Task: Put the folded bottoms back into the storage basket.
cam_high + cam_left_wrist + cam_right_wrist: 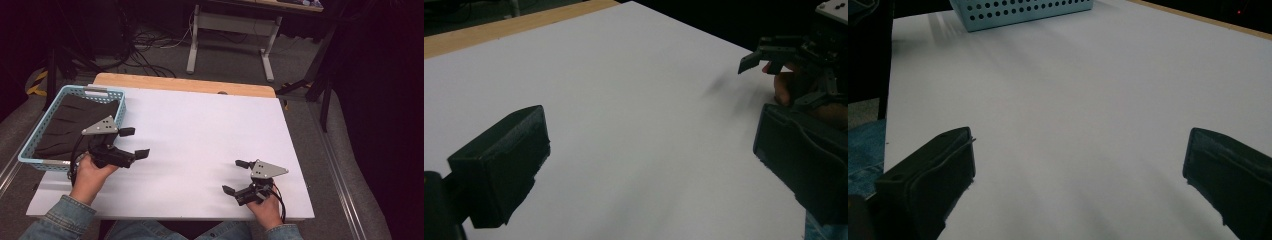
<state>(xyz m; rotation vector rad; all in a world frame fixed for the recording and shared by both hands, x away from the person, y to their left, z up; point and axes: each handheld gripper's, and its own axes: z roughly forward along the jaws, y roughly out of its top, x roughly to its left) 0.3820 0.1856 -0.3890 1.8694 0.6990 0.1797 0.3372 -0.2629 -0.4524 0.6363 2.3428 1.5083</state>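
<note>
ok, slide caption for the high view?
Both grippers, left and right, open over the white table; dark cloth in blue basket.

Both grippers black, blocky two-jaw units. Left gripper (134, 142) and right gripper (236, 176) each topped by a grey three-cornered plate with small screw holes; black cables trail at 6 o'clock. Blue denim sleeves (62, 212), jeans.

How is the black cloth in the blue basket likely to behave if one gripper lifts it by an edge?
The black cloth lies creased and slumped in the blue basket, so it is probably floppy and would drape. It looks thin, so likely light.
</note>
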